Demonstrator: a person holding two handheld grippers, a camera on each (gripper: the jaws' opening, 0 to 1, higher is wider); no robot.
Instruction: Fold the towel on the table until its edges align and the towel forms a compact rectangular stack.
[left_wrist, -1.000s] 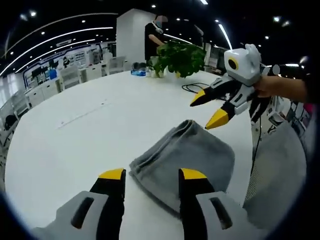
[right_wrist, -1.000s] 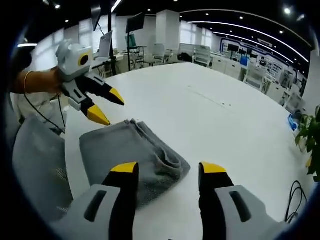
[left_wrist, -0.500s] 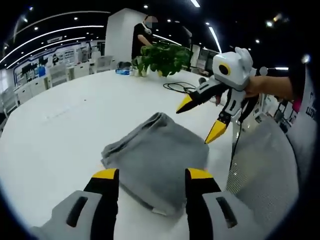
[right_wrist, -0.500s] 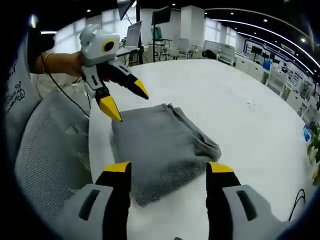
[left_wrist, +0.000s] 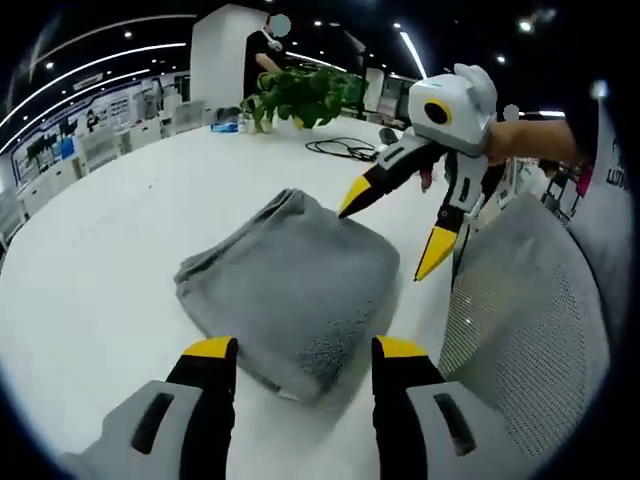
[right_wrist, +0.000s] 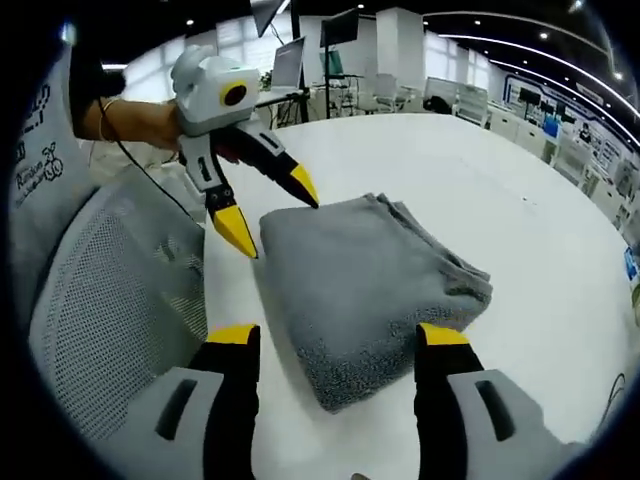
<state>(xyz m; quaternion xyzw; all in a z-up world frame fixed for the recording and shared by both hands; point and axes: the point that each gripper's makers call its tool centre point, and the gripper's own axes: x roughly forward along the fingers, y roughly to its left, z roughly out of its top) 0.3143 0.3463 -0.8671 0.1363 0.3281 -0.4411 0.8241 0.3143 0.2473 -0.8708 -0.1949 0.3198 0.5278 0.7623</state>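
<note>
Both grippers, left gripper (left_wrist: 297, 352) and right gripper (right_wrist: 331, 336), had swung closer over the folded grey towel (left_wrist: 290, 285), jaws open, empty; fold looked basically finished.

A white table (left_wrist: 110, 250) carries the folded grey towel (left_wrist: 290, 285) mid-frame; a potted plant (left_wrist: 300, 95) and black cable (left_wrist: 345, 150) sit upper centre.

A mesh chair back (left_wrist: 520, 320) stands beside the table; a potted plant (left_wrist: 300, 95) and cable (left_wrist: 345, 150) sit far across.
</note>
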